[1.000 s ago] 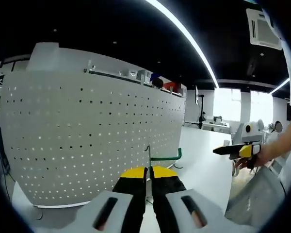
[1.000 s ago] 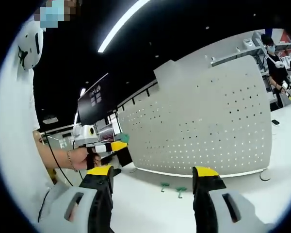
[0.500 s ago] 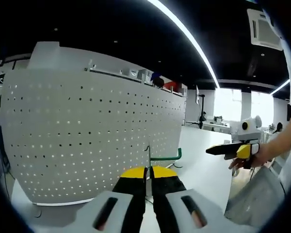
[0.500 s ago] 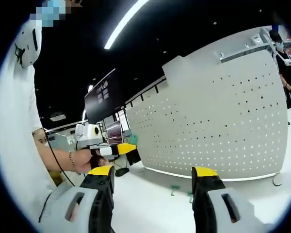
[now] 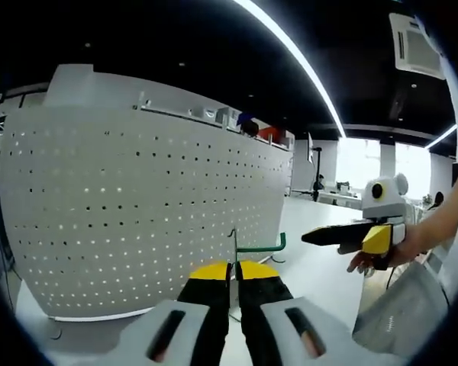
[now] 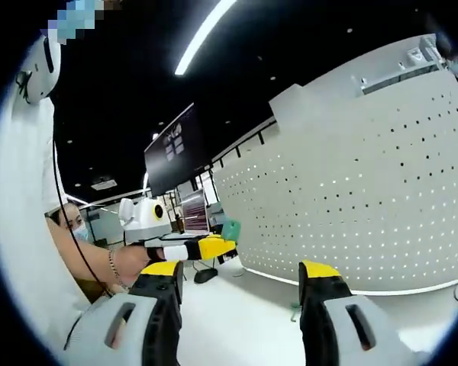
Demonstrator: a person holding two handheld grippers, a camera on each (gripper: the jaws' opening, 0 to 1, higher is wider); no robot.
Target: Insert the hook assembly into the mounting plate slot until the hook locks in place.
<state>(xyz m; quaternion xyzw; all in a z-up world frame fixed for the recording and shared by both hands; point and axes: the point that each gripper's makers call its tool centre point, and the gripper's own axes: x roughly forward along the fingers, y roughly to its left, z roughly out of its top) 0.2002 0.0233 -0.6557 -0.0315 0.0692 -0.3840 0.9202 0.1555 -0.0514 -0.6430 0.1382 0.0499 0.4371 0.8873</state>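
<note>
Left gripper view: left gripper (image 5: 234, 272) jaws clamp green hook (image 5: 253, 247) — right gripper (image 6: 240, 276) jaws wide, empty, facing pegboard (image 6: 366, 206).

Perforated panel (image 5: 137, 213) walls off white tabletop (image 5: 320, 267).

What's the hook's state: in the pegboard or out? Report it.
Out. The green hook sits clamped in the shut left hand-held gripper, in front of the pegboard, not yet in any hole.

Left gripper (image 5: 233, 268): jaws pressed together, held level, pointing forward. Right gripper (image 6: 240, 268): jaws spread wide apart. In the left gripper view, right gripper at the right edge, held in a hand (image 5: 378, 258), forearm bare.
</note>
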